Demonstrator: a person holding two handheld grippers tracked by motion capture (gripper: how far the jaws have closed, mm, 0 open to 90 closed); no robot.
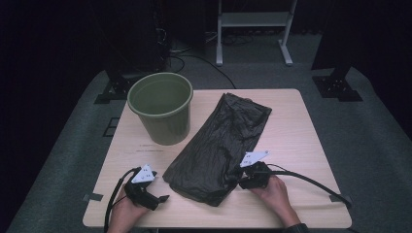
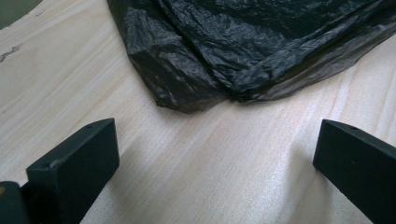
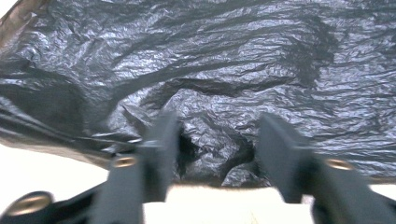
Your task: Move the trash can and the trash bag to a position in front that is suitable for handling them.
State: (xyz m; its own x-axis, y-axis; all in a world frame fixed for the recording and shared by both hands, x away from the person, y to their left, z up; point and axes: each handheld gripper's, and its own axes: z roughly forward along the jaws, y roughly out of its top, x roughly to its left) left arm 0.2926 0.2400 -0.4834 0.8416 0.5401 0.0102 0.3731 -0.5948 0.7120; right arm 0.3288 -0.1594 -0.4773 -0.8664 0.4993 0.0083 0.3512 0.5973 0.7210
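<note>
lying flat on the bench [image 1: 291, 126]: bag [image 1: 221, 145], black and crinkled, long axis slanting from the near left corner up toward the far right, far end just right of the bin [image 1: 160, 107]. near short edge facing the person, close to the front of the bench.

sitting at the bag's near right edge: right claw [image 1: 236, 180], pointing left into the film. seen along its own jaws, a puckered ridge of plastic [image 3: 215, 149] lying between them, jaws at a middling gap and blurred; hard to say whether the pads press on the fold yet, so no firm grip claimed. judged as the pinch step on that edge, with the bag straight ahead of this claw and touching or nearly so.

resting off the bag's near left corner: left claw [image 1: 163, 198], jaws spread wide with bare wood between them. from its own camera, bag corner [image 2: 187, 100] ahead and slightly left of centre, near but apart.

so, both claws flanking the near short edge, right one nearer. coming move likely turning on that edge: a short push forward for the left claw to meet the corner, then lifting both toward the bin, standing upright and open at the far left, well apart from either claw.
</note>
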